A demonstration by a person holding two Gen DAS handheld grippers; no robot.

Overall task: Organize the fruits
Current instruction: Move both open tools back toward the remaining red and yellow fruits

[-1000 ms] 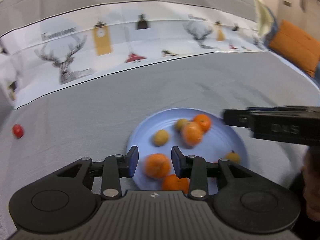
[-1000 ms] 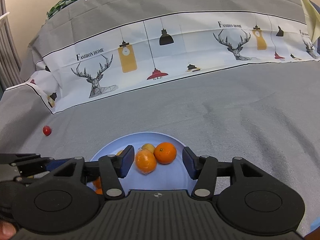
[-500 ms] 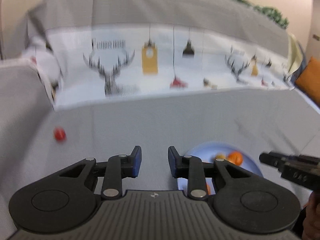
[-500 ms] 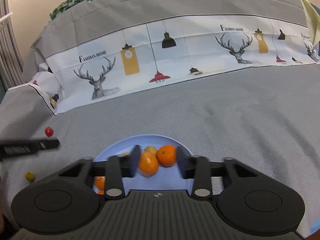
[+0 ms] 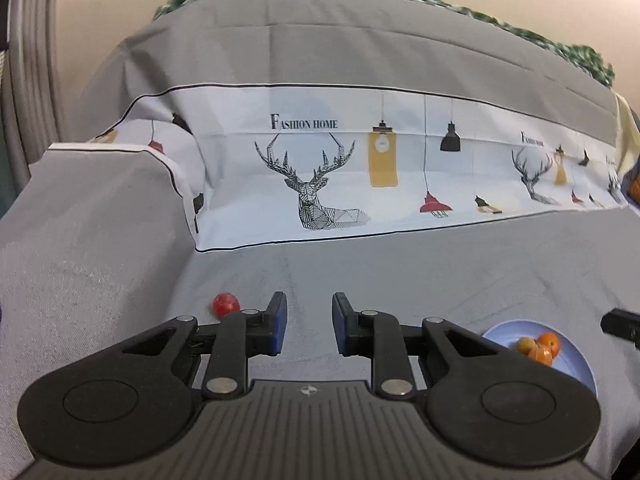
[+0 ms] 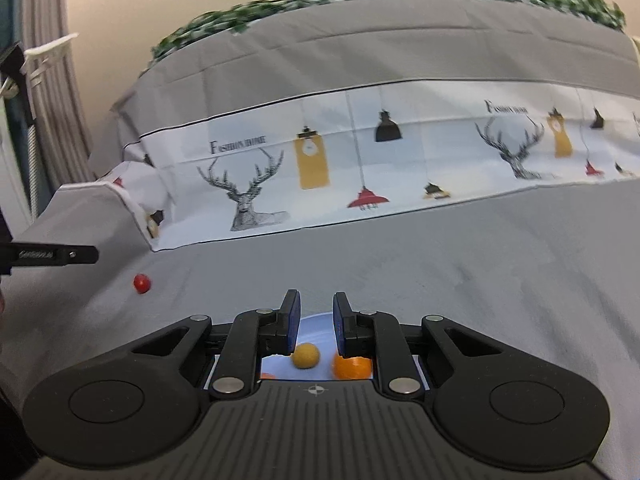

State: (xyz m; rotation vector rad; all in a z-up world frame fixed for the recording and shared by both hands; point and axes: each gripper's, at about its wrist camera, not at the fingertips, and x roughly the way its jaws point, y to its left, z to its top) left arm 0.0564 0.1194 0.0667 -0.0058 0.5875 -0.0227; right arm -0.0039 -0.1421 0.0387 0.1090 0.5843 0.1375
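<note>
A small red fruit lies on the grey sofa cover, just left of my left gripper, whose jaws stand apart and empty. It also shows in the right wrist view. A light blue plate at the lower right holds oranges and a yellowish fruit. My right gripper hangs above the plate, jaws narrowly apart and empty, over a yellow fruit and an orange.
The sofa backrest carries a white printed band with deer and lamps. A raised armrest stands at the left. The other gripper's black tip shows at the right edge and at the left edge.
My left gripper has swung left, away from the plate, toward the red fruit. My right gripper's jaws have narrowed and it has lifted and tilted upward above the plate.
</note>
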